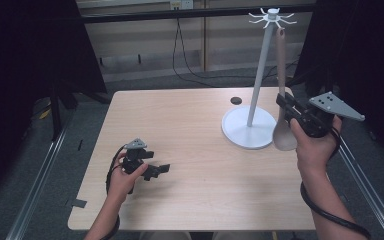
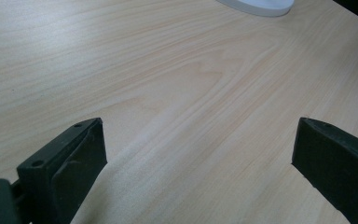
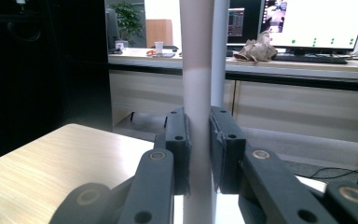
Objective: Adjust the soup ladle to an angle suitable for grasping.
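A white stand [image 1: 261,70] with a round base [image 1: 240,134] and hook arms at its top rises at the table's right. A long beige spoon [image 1: 282,95] hangs upright beside the pole, bowl down near the base. My right gripper [image 1: 283,104] is shut on the spoon's handle [image 3: 197,93], the jaws pressed on both sides; the stand's pole [image 3: 220,46] is just behind it. My left gripper [image 1: 162,169] rests low over the table's front left, open, with bare wood between its fingers [image 2: 70,163].
The light wooden table [image 1: 190,150] has a small dark round spot [image 1: 236,100] near its far edge. Cables run over the grey floor behind. A desk with monitors [image 3: 321,23] stands beyond in the right gripper view.
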Demonstrator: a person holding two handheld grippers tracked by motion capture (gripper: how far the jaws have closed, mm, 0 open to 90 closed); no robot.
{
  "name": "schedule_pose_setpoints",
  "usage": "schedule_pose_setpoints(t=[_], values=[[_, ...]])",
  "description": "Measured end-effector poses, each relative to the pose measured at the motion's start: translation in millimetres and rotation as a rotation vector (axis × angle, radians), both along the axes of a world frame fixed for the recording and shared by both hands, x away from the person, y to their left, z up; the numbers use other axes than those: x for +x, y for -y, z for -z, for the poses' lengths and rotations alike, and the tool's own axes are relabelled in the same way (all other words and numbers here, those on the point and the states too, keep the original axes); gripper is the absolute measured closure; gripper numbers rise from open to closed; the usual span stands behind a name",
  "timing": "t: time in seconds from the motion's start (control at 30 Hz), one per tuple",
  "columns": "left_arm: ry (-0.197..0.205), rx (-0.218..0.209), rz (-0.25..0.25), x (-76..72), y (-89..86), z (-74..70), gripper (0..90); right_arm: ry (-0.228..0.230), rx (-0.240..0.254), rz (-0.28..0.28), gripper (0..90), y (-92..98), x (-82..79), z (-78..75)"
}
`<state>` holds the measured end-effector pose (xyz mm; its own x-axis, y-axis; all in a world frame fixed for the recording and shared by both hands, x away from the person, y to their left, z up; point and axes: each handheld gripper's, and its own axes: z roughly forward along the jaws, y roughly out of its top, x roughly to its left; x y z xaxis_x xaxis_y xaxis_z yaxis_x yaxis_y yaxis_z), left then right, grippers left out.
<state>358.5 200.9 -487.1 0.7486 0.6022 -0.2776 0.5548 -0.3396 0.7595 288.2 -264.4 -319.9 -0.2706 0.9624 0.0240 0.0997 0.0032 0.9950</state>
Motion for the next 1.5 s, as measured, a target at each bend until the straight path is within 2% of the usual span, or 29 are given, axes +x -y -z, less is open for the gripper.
schedule_pose_setpoints(t=[0.4,0.77,1.5], values=[[0.000,0.001,0.001,0.4,0.8,0.1,2.7,-0.002,-0.015,0.025,79.2,4.2,4.2,-5.1],[-0.005,0.001,0.005,1.6,1.4,1.4,2.7,-0.021,-0.018,0.049,79.1,5.8,9.9,-0.8],[-0.007,-0.009,0.010,5.5,-0.1,3.2,2.7,-0.052,-0.013,0.059,79.2,-2.3,26.5,2.3]])
